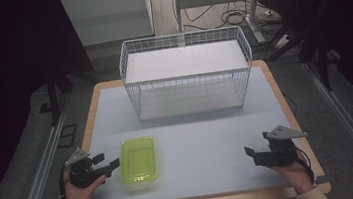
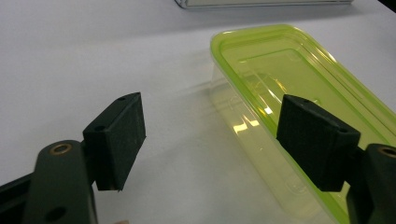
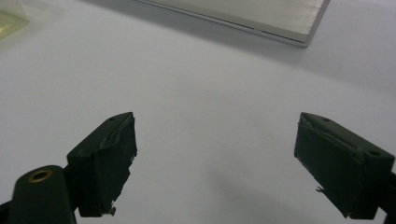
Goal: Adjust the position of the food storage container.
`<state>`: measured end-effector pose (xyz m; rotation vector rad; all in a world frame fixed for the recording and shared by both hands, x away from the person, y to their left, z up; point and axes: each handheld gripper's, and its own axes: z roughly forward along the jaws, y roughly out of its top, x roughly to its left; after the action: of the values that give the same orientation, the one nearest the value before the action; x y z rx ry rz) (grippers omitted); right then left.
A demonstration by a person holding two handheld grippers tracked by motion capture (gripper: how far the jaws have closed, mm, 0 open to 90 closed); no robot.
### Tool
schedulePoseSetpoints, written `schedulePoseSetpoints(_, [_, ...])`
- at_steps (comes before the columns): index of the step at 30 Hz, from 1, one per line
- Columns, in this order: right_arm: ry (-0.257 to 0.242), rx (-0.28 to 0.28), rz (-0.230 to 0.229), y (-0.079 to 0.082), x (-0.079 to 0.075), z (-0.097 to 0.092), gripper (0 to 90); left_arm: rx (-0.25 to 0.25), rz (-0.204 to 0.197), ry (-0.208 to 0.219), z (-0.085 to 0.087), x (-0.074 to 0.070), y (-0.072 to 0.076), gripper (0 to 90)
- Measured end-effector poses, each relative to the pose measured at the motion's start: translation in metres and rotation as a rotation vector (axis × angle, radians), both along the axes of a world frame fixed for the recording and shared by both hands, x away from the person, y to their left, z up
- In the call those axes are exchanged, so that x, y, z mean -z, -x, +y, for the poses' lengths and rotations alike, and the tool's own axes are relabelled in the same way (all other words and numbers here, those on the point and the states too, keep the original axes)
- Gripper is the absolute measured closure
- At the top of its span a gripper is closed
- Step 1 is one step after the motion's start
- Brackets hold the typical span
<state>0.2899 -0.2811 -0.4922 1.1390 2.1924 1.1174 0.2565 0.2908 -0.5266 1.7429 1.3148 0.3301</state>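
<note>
The yellow-green lidded container point(image 1: 138, 160) lies flat near the front edge of the table point(image 1: 204, 141), left of its middle, with its long axis running from the front edge toward the far edge, where the white wire basket point(image 1: 186, 73) stands. The left gripper point(image 1: 113, 163) sits just beside its left long side with jaws wide apart, one jaw seemingly over the container's edge, though contact is hard to judge. Well apart, near the front right corner, the right gripper point(image 1: 248, 152) is also spread wide and holds nothing.
</note>
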Motion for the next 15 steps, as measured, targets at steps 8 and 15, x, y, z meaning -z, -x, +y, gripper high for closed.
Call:
schedulePoseSetpoints(8, [0.017, -0.014, -0.002, 0.001, 0.000, 0.003, 13.8, 0.001, -0.012, 0.005, 0.001, -0.006, 0.004, 23.3])
schedulePoseSetpoints(15, [0.033, -0.029, 0.006, -0.004, 0.002, 0.008, 14.1, -0.003, -0.009, 0.009, 0.007, -0.009, 0.012, 24.8])
